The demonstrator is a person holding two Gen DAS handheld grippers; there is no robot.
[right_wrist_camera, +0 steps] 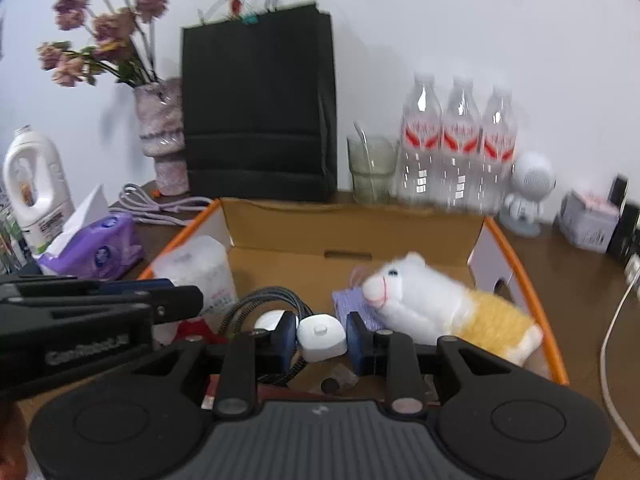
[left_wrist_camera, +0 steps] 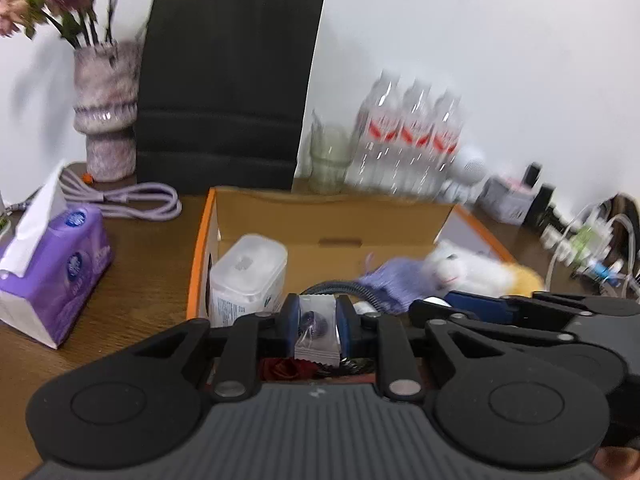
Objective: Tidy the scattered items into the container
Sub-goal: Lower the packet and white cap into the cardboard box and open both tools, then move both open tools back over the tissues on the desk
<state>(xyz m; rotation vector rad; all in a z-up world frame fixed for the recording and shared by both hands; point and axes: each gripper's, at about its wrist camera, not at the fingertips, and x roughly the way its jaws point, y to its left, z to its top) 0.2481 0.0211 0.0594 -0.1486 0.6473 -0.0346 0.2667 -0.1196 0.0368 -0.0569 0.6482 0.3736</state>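
An orange-edged cardboard box (left_wrist_camera: 202, 240) stands on the wooden table; it also shows in the right wrist view (right_wrist_camera: 516, 256). Inside lie a clear plastic tub (left_wrist_camera: 248, 272), a white and yellow plush animal (right_wrist_camera: 436, 304), a purple cloth (left_wrist_camera: 392, 280) and a grey cable (right_wrist_camera: 256, 304). My left gripper (left_wrist_camera: 318, 324) is shut on a clear snack packet (left_wrist_camera: 316, 332) with a dark purple piece inside, held over the box's near side. My right gripper (right_wrist_camera: 321, 338) is shut on a small white cap-like object (right_wrist_camera: 321, 336) over the box.
A purple tissue pack (left_wrist_camera: 60, 272) lies left of the box. Behind the box stand a black paper bag (left_wrist_camera: 228, 92), a vase of dried flowers (left_wrist_camera: 106, 112), a glass (left_wrist_camera: 330, 156), three water bottles (right_wrist_camera: 460, 144) and a white figurine (right_wrist_camera: 528, 192). Cables lie at right.
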